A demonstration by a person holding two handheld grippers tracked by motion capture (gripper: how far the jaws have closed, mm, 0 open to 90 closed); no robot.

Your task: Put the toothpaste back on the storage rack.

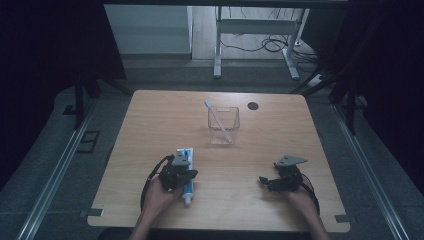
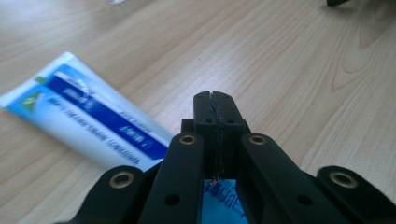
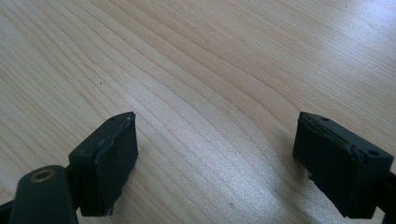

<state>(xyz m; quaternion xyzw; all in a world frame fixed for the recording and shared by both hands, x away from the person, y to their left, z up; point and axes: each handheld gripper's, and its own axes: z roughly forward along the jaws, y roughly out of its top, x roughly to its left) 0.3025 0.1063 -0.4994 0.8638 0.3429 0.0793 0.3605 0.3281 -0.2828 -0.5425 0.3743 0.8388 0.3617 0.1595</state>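
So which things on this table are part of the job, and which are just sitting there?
Part of the job:
toothpaste tube, under the shut left gripper
clear cup
toothbrush in it

Lying about:
black disc
open right gripper, idle

A light wooden surface (image 1: 150,125) with rounded corners stands on grey carpeted floor (image 1: 50,165) — dark curtains hang at both sides. Beyond its far edge, a white metal desk frame (image 1: 260,30) stands over black cables (image 1: 272,45) — the light is dim.
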